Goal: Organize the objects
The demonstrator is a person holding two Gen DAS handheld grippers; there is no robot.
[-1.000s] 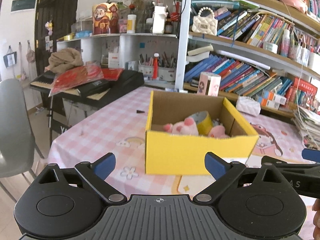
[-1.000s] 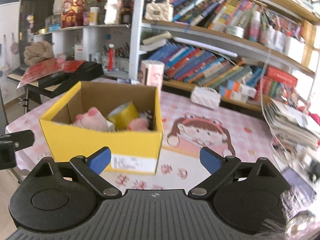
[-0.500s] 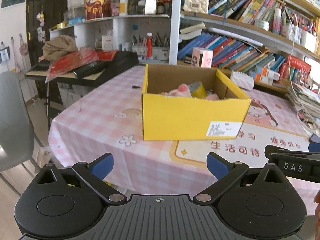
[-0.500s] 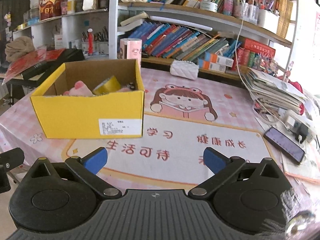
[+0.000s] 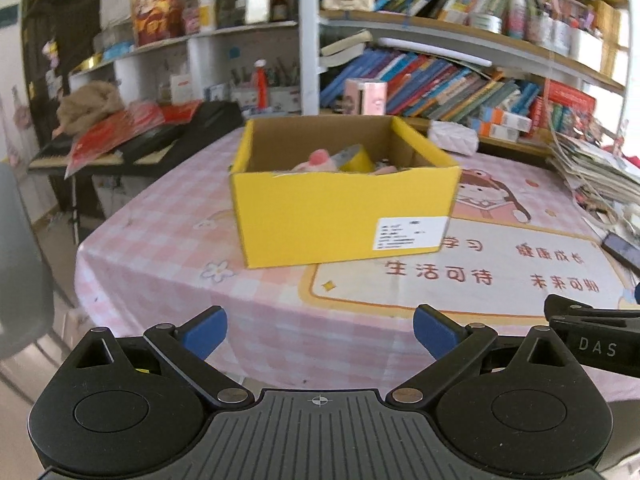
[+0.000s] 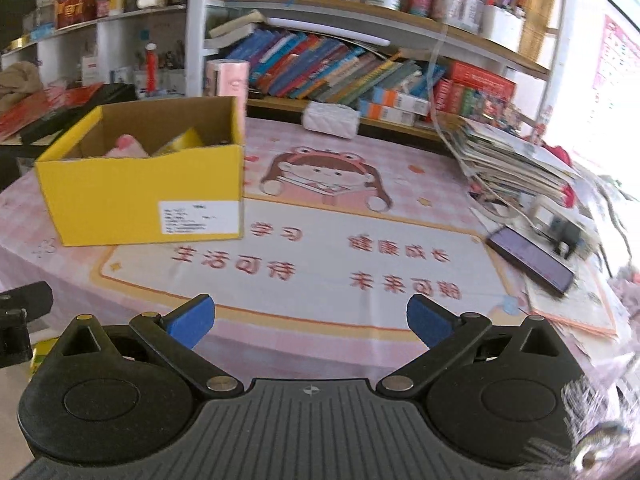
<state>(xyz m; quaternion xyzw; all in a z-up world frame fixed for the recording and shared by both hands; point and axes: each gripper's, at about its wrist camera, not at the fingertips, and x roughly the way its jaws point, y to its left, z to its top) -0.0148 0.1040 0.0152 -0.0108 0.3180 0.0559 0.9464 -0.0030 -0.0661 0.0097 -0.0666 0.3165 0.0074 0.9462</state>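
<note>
A yellow cardboard box [image 5: 344, 216] stands on the pink checked tablecloth [image 5: 160, 224]; it also shows in the right wrist view [image 6: 140, 196]. Inside it lie a pink plush toy [image 5: 316, 160] and a yellow tape roll [image 5: 356, 158], partly hidden by the front wall. My left gripper [image 5: 320, 336] is open and empty, held back off the table's near edge. My right gripper [image 6: 308, 320] is open and empty, also back at the near edge, to the right of the box.
A white quilted pouch [image 6: 330, 118] lies behind the box. A phone [image 6: 528, 260] and a stack of papers [image 6: 516, 160] lie at the table's right. Bookshelves [image 5: 440, 80] stand behind. A grey chair [image 5: 20, 264] stands left.
Both grippers have pulled back from close over the box to beyond the table's near edge. The box and its contents have stayed in place. Both grippers stayed open.
</note>
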